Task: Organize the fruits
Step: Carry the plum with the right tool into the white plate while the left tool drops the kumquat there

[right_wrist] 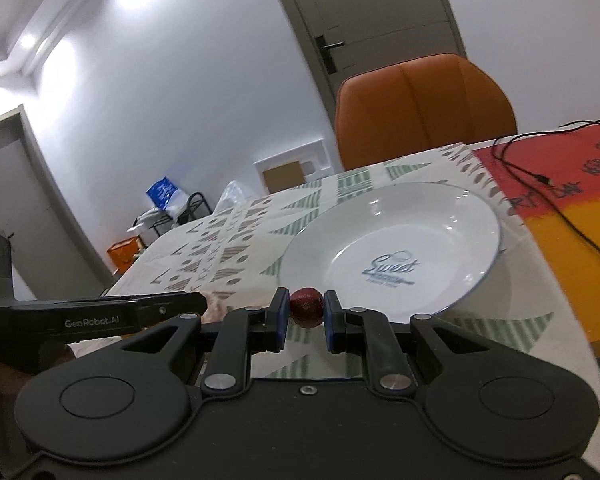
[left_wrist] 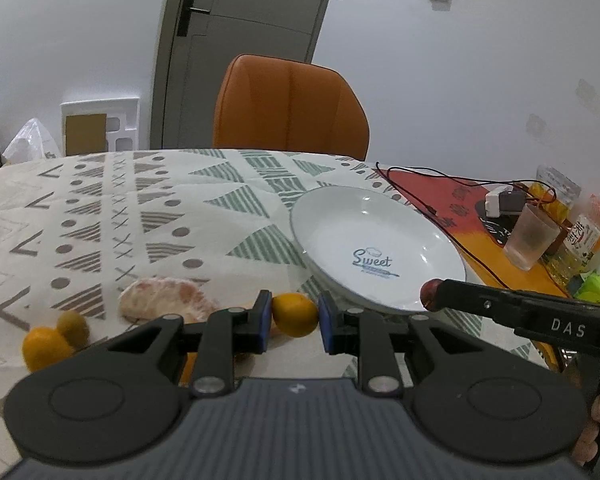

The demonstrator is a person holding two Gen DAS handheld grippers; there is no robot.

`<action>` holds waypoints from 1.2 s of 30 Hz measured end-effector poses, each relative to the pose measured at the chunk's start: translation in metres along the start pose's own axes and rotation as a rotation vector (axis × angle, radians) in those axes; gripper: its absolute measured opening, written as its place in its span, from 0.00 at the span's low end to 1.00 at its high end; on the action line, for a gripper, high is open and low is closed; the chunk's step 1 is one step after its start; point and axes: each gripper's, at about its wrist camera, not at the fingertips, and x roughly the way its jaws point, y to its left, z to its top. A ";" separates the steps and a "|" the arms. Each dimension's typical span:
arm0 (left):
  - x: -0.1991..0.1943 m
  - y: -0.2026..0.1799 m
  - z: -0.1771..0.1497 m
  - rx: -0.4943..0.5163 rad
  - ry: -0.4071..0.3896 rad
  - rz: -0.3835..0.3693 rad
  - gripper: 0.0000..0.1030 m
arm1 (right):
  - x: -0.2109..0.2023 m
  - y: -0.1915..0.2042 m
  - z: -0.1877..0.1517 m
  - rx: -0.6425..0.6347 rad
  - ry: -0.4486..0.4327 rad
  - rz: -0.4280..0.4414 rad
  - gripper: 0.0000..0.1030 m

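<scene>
Right wrist view: right gripper point(right_wrist: 307, 307) pinches a red fruit point(right_wrist: 307, 306); left gripper point(left_wrist: 295, 315) seemingly grips an orange point(left_wrist: 295, 314).

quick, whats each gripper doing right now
Left gripper: shut on the orange fruit.
Right gripper: shut on the small dark red fruit.

Orange chair point(left_wrist: 292, 108) behind table, grey door point(left_wrist: 240, 40), frosted cup point(left_wrist: 532, 236), black cable point(left_wrist: 460, 216), drink bottle point(left_wrist: 588, 232)
</scene>
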 end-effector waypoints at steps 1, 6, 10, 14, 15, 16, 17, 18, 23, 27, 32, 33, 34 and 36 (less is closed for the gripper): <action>0.001 -0.003 0.002 0.006 -0.003 -0.001 0.23 | 0.000 -0.002 0.000 0.002 -0.003 -0.002 0.16; 0.009 -0.018 0.009 0.026 -0.008 -0.011 0.23 | 0.000 -0.010 0.003 0.007 -0.011 -0.011 0.16; 0.017 -0.029 0.013 0.044 -0.006 -0.024 0.23 | -0.001 -0.016 0.003 0.014 -0.021 -0.024 0.16; 0.027 -0.038 0.016 0.056 0.001 -0.035 0.23 | 0.001 -0.024 0.004 0.028 -0.033 -0.046 0.18; 0.029 -0.040 0.016 0.059 0.004 -0.038 0.23 | 0.000 -0.026 0.003 0.036 -0.038 -0.054 0.22; 0.032 -0.043 0.017 0.063 0.006 -0.040 0.23 | 0.001 -0.028 0.003 0.043 -0.043 -0.066 0.27; 0.035 -0.045 0.018 0.069 0.010 -0.042 0.23 | 0.000 -0.030 0.003 0.045 -0.046 -0.073 0.33; 0.038 -0.046 0.019 0.073 0.015 -0.045 0.23 | -0.001 -0.031 0.002 0.046 -0.048 -0.075 0.35; 0.048 -0.056 0.025 0.102 0.012 -0.053 0.23 | -0.006 -0.036 -0.003 0.054 -0.045 -0.077 0.43; 0.051 -0.060 0.027 0.095 0.007 -0.052 0.24 | -0.009 -0.037 -0.008 0.052 -0.045 -0.089 0.52; 0.050 -0.058 0.030 0.080 0.002 -0.031 0.30 | -0.011 -0.037 -0.010 0.053 -0.046 -0.096 0.59; 0.049 -0.057 0.030 0.077 0.000 -0.023 0.31 | -0.011 -0.036 -0.010 0.053 -0.046 -0.097 0.60; 0.048 -0.055 0.029 0.076 -0.001 -0.016 0.34 | -0.011 -0.036 -0.011 0.053 -0.045 -0.100 0.63; 0.045 -0.050 0.027 0.069 0.002 -0.001 0.39 | -0.011 -0.035 -0.012 0.053 -0.044 -0.106 0.67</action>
